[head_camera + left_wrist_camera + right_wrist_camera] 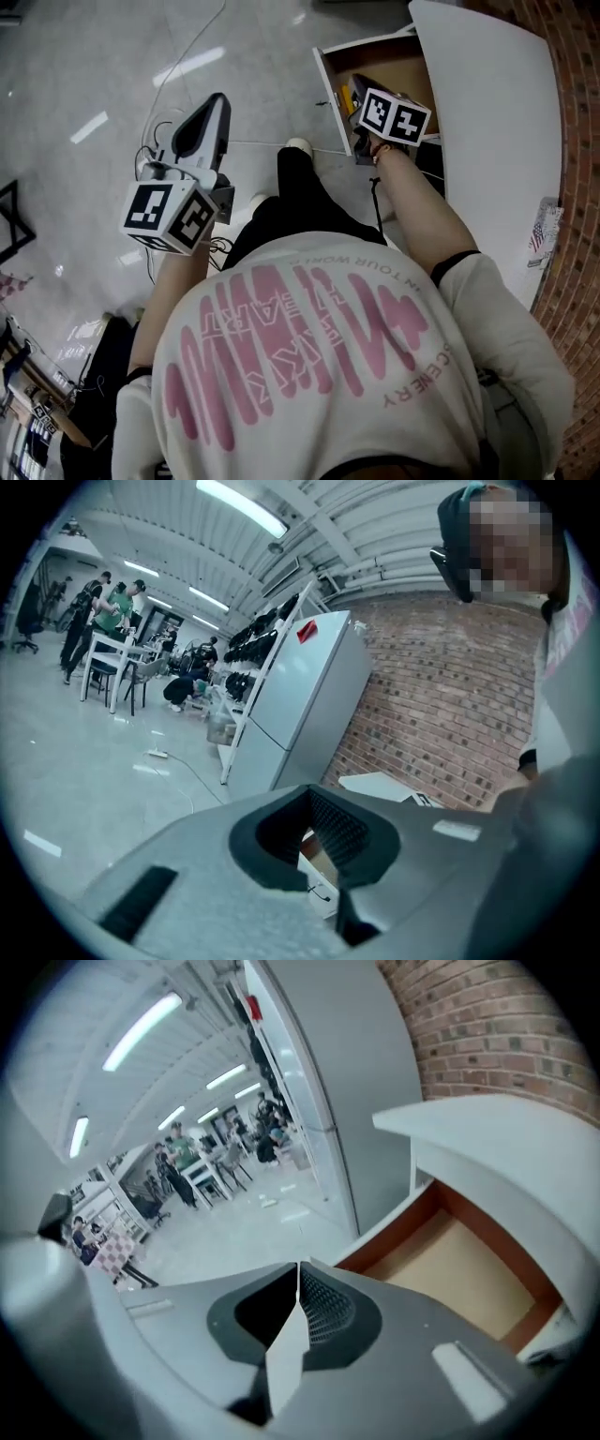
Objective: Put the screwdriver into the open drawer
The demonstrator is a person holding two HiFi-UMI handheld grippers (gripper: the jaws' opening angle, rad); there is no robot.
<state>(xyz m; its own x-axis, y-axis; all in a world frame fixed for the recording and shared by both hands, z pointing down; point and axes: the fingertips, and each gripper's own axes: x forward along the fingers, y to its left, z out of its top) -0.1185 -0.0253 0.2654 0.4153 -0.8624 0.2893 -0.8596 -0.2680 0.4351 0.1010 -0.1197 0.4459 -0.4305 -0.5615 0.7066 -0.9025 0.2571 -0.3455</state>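
**Screwdriver in the drawer, both grippers empty**

A yellow-and-dark tool, apparently the screwdriver [345, 97], lies at the left edge of the open drawer [405, 73], partly hidden, so the task looks done. The right gripper [299, 1269] hangs just above it, tilted down at the drawer's bare floor, jaws closed on nothing, probably because this is where the tool went in. The right arm reaches far out under the cabinet [487, 122]. The left gripper [311, 789], also closed and empty, is held on a bent arm over the floor at near left, likely kept out of the way.
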